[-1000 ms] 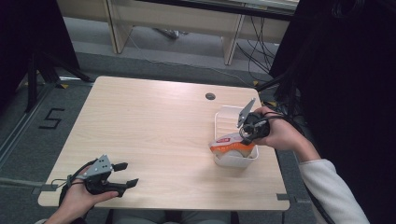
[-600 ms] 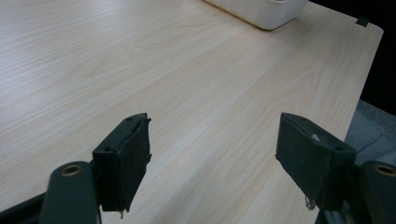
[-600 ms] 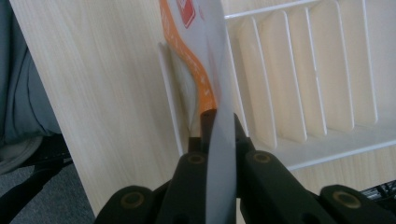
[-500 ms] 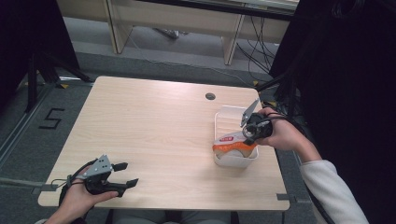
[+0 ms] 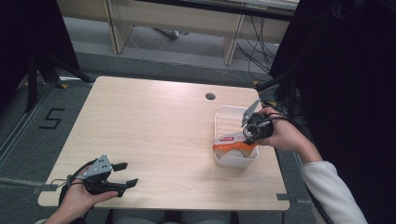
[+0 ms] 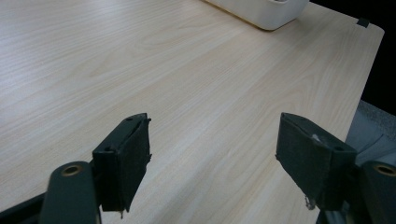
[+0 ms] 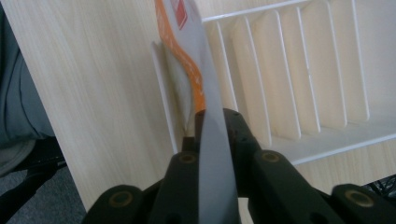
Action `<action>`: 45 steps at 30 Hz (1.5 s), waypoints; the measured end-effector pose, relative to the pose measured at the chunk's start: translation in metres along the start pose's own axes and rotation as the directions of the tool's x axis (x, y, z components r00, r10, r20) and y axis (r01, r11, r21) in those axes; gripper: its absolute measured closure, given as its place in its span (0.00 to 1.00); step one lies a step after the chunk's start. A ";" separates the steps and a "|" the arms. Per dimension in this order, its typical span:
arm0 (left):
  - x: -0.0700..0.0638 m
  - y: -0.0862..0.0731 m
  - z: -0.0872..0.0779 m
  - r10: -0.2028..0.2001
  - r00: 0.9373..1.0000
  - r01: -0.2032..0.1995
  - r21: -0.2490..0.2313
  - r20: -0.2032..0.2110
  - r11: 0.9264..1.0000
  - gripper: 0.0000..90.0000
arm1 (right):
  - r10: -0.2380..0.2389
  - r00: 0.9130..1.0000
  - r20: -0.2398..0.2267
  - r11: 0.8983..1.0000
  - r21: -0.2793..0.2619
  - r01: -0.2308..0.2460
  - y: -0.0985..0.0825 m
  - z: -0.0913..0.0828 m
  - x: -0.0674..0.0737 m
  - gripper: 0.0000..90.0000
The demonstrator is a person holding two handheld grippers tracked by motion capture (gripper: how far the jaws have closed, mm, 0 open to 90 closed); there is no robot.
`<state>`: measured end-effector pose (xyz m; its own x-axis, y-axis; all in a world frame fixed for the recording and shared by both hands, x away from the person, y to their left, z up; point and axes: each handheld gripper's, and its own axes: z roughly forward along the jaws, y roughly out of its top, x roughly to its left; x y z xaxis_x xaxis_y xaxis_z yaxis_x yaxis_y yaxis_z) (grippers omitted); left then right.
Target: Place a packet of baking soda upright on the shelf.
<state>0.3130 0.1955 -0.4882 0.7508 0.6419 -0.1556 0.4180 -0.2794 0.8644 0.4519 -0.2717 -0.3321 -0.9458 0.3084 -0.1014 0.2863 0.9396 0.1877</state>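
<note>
A flat white and orange plate with a red label stands on edge in the near end of a white ribbed rack at the table's right. My right gripper comes at it from the right. In the right gripper view the plate runs edge-on between the jaws of this gripper. The jaws have just been opening slightly, but the pads still lie against the plate. My left gripper rests open near the front left of the table, with only bare wood between its jaws.
The rack's ribs behind the plate hold nothing. A corner of the rack shows far off in the left gripper view. A round cable hole sits at the table's far edge. A person's dark clothing stands to the right.
</note>
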 end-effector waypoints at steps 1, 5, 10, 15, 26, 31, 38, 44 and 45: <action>0.000 0.000 0.000 0.001 1.000 -0.001 0.000 0.000 1.000 0.28 | -0.003 1.000 -0.001 1.000 -0.007 0.003 0.000 -0.001 0.000 0.88; 0.000 0.000 0.000 0.001 1.000 -0.001 0.001 0.000 1.000 0.28 | 0.020 1.000 0.020 1.000 -0.009 -0.020 0.001 -0.005 0.002 0.77; 0.000 0.000 0.000 0.002 1.000 -0.002 0.000 0.001 1.000 0.28 | 0.038 0.997 0.064 0.989 -0.146 -0.028 0.006 -0.012 0.003 0.55; 0.000 0.000 0.000 -0.001 1.000 0.001 -0.002 0.001 1.000 0.28 | 0.041 0.998 0.045 0.982 -0.184 -0.032 0.015 -0.014 0.008 0.50; -0.001 0.000 0.000 -0.002 1.000 0.002 -0.005 -0.003 1.000 0.28 | 0.052 0.998 0.025 0.966 -0.256 -0.044 0.038 -0.012 0.021 0.47; -0.001 0.000 0.000 -0.001 1.000 0.001 -0.006 -0.003 1.000 0.28 | 0.048 0.999 0.027 0.957 -0.288 -0.038 0.046 -0.012 0.025 0.47; 0.000 0.001 -0.001 0.016 1.000 -0.016 -0.005 -0.001 1.000 0.28 | 0.020 1.000 0.024 0.949 -0.315 -0.012 0.060 -0.007 0.034 0.47; 0.001 0.001 -0.001 0.015 1.000 -0.015 -0.005 -0.001 1.000 0.28 | 0.019 1.000 0.017 0.944 -0.331 -0.013 0.067 -0.003 0.040 0.47; 0.001 0.001 -0.001 0.016 1.000 -0.016 -0.006 -0.001 1.000 0.28 | -0.002 1.000 0.023 0.937 -0.350 0.010 0.070 0.000 0.042 0.48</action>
<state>0.3133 0.1963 -0.4875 0.7568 0.6383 -0.1409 0.4029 -0.2857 0.8695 0.4322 -0.1930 -0.3228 -0.9426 0.3098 -0.1245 0.2051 0.8315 0.5163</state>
